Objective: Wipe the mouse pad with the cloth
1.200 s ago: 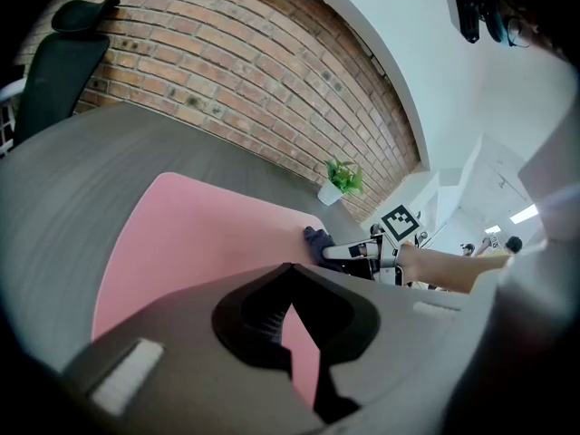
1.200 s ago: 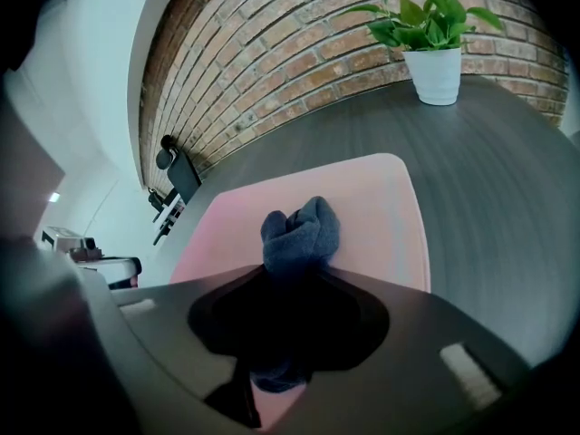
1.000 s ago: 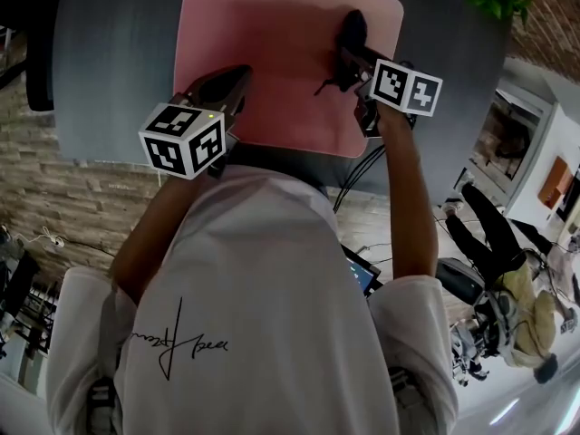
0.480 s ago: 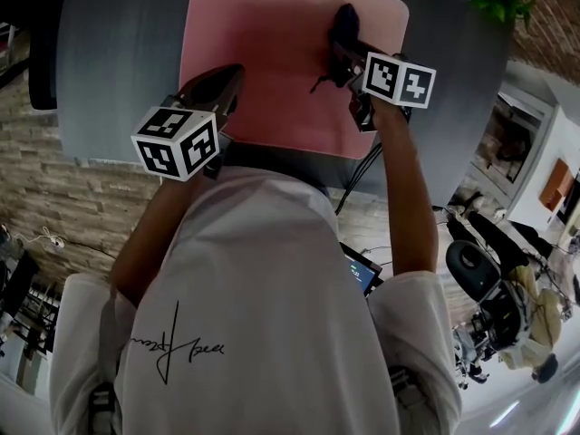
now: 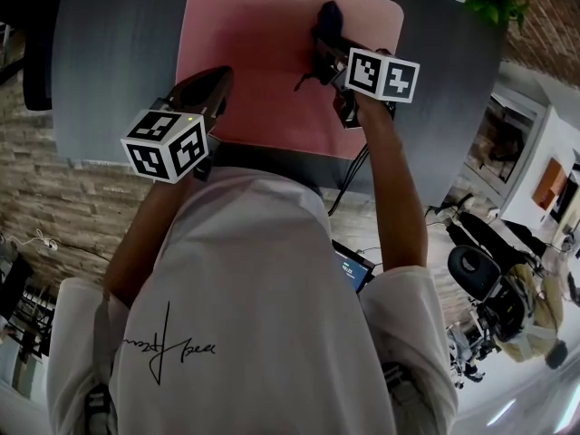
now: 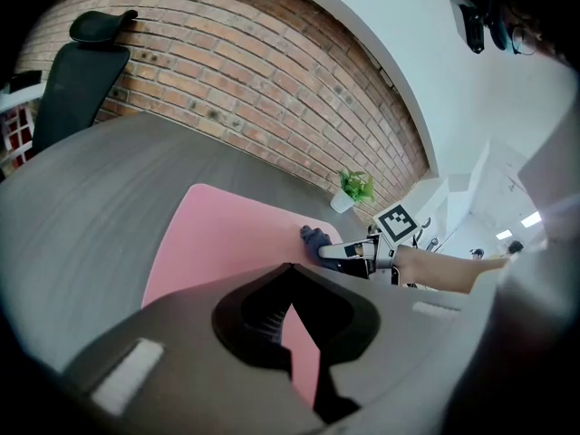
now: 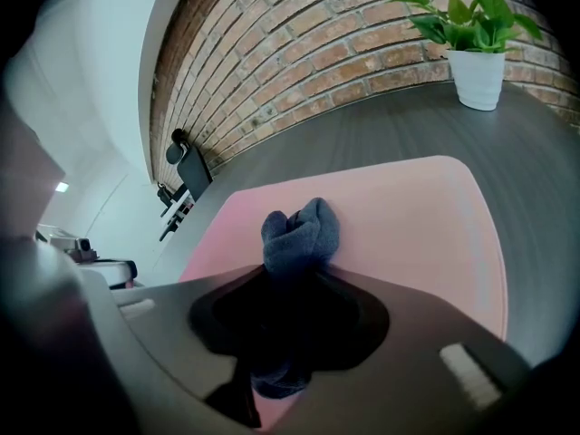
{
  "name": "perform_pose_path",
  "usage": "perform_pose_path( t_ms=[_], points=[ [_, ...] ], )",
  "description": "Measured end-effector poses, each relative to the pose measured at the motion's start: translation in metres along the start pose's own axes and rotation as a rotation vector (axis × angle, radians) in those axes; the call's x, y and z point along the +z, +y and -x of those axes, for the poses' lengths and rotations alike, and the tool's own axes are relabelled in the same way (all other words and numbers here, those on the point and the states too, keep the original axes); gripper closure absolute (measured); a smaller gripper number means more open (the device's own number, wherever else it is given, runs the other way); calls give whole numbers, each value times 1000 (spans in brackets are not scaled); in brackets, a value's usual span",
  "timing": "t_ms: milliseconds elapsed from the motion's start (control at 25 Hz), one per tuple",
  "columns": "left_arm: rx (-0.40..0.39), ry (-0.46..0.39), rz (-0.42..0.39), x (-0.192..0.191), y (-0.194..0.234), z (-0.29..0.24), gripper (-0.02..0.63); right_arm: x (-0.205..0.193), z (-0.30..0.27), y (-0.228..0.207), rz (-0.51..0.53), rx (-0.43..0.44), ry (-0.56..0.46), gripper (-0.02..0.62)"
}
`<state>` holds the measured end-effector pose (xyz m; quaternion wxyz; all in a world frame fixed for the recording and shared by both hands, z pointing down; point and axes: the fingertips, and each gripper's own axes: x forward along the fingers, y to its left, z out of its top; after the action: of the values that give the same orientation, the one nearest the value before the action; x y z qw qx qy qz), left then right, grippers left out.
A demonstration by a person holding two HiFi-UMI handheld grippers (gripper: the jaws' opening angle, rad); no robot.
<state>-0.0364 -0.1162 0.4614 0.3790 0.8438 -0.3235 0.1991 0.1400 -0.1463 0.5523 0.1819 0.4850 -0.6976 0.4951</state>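
Observation:
A pink mouse pad (image 5: 263, 53) lies on a dark grey table (image 5: 118, 53). My right gripper (image 5: 326, 39) is shut on a bunched dark blue cloth (image 5: 328, 16), which presses on the pad's far right part. In the right gripper view the cloth (image 7: 299, 229) bulges out past the jaws onto the pad (image 7: 408, 216). My left gripper (image 5: 216, 82) rests over the pad's near left edge, jaws shut with nothing in them. In the left gripper view, the pad (image 6: 227, 243) stretches ahead, with the cloth (image 6: 314, 240) and the right gripper (image 6: 349, 252) at its far right.
A potted plant (image 7: 478, 53) stands on the table beyond the pad's right corner. A black office chair (image 6: 82, 71) is at the table's far left, before a brick wall. Cables hang below the near table edge (image 5: 349, 175).
My right gripper has slid the cloth leftward and a little farther across the pad. The left gripper has drifted slightly left and stays shut.

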Motion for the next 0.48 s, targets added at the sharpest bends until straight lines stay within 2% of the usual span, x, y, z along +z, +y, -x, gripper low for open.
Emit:
perform_pose_path(
  t_ms=[480],
  points=[
    [18,-27,-5,4,6,12,603,-1,-14,20,7,18,-1,466]
  ],
)
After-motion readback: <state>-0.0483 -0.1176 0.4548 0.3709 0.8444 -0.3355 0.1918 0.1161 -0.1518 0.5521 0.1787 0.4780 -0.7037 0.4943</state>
